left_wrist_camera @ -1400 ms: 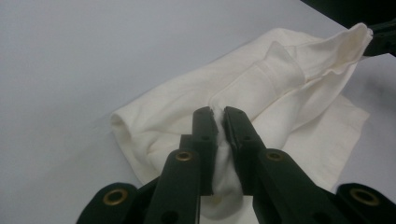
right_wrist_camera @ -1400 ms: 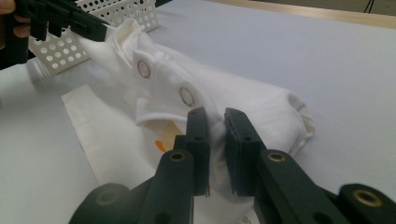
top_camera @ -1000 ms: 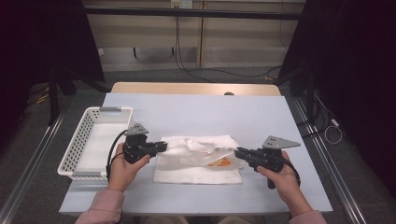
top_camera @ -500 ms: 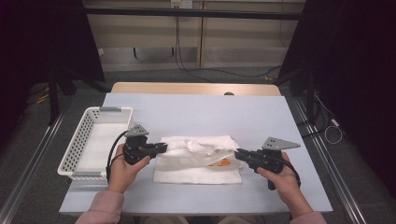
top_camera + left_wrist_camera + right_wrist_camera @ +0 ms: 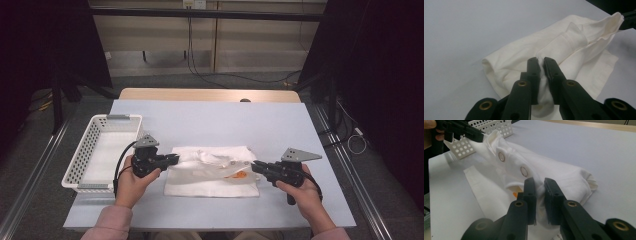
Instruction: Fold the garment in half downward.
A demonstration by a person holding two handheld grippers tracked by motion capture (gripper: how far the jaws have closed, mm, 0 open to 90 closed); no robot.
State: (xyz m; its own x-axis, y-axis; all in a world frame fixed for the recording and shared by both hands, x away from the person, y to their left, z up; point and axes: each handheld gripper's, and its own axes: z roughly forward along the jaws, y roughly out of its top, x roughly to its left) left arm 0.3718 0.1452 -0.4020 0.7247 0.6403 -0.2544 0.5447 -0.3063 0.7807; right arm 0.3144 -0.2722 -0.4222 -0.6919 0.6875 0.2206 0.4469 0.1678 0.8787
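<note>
I have the left tool (image 5: 172, 159) clamped on the left end of the white garment (image 5: 212, 172), and the right tool (image 5: 256, 166) clamped on its right end — both sets of jaws pinch folds of cloth, with fabric bunched between them. The garment lies on the pale blue worktop (image 5: 215, 125), near my edge, stretched roughly between the 2 tools, with a flatter layer spread underneath and a rumpled roll on top.

From the left gripper view, my left tool (image 5: 541, 63) grips a ridge of the cloth (image 5: 554, 52), and the garment runs away toward the upper right, where the tip of the other tool holds its far corner. From the right gripper view, my right tool (image 5: 537, 185) bites into a soft fold of the garment (image 5: 541, 175); 2 metal snap rings (image 5: 501, 157) sit in a line on a band of the fabric, and a small orange mark (image 5: 515, 194) peeks out just beside the jaws. In the high view that orange patch (image 5: 240, 175) shows near the right end of the cloth.

A white perforated basket (image 5: 80, 155) stands on the left part of the worktop, just beside my left hand (image 5: 131, 182). My right hand (image 5: 305, 192) rests low on the worktop at the right.
</note>
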